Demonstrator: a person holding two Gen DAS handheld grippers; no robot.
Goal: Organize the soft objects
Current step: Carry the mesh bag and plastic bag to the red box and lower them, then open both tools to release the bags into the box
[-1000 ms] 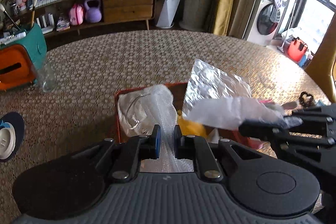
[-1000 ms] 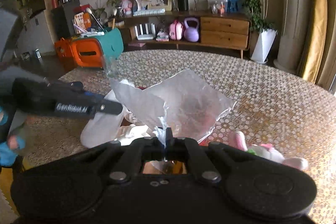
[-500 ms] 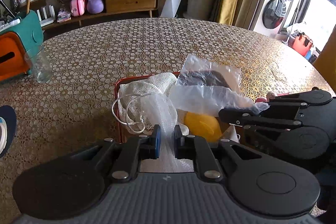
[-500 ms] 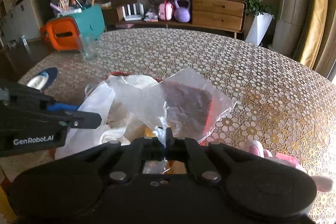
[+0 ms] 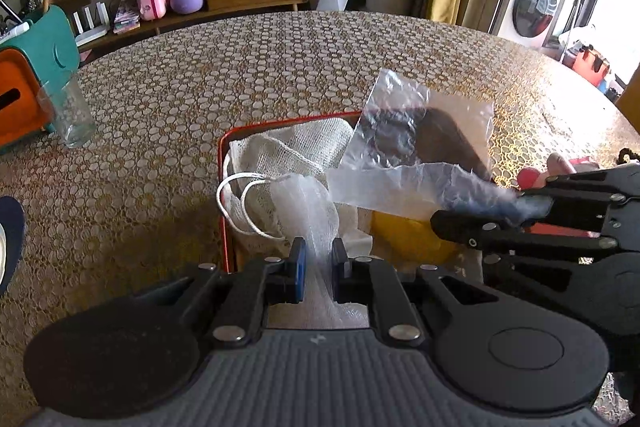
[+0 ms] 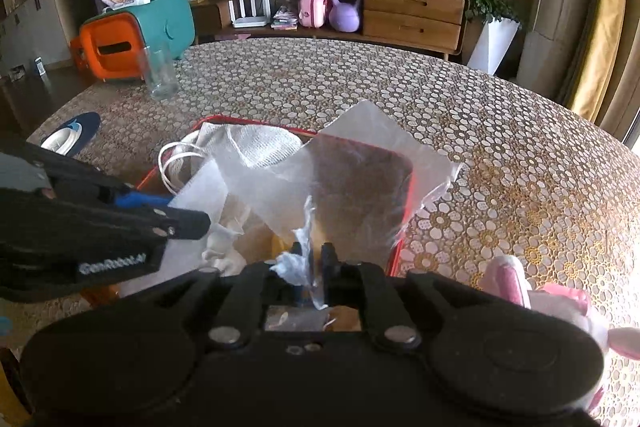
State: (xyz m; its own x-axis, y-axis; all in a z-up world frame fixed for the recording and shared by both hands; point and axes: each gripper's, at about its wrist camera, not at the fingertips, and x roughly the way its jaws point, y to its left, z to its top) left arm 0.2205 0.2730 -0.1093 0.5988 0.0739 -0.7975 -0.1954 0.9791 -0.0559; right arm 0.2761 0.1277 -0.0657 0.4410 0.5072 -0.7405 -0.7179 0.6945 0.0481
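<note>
Empty drinking glass (image 6: 159, 77) stands on the patterned tablecloth (image 6: 500, 155) just beside the teal-and-orange organizer box (image 6: 138, 35); behind, wooden sideboard (image 6: 412, 13) holds purple kettlebell (image 6: 345, 9) beside pink case (image 6: 313, 9).

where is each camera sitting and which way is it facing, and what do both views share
Left wrist: on the left gripper, facing forward and down across the table at the red tray; its fingers clamp white mesh cloth; the right gripper enters from the right.
Right wrist: on the right gripper, facing the same tray; its jaws are opening with the clear plastic bag between them; the left gripper enters from the left.
Shared: tray, cloth, bag, drinking glass, sideboard.
</note>
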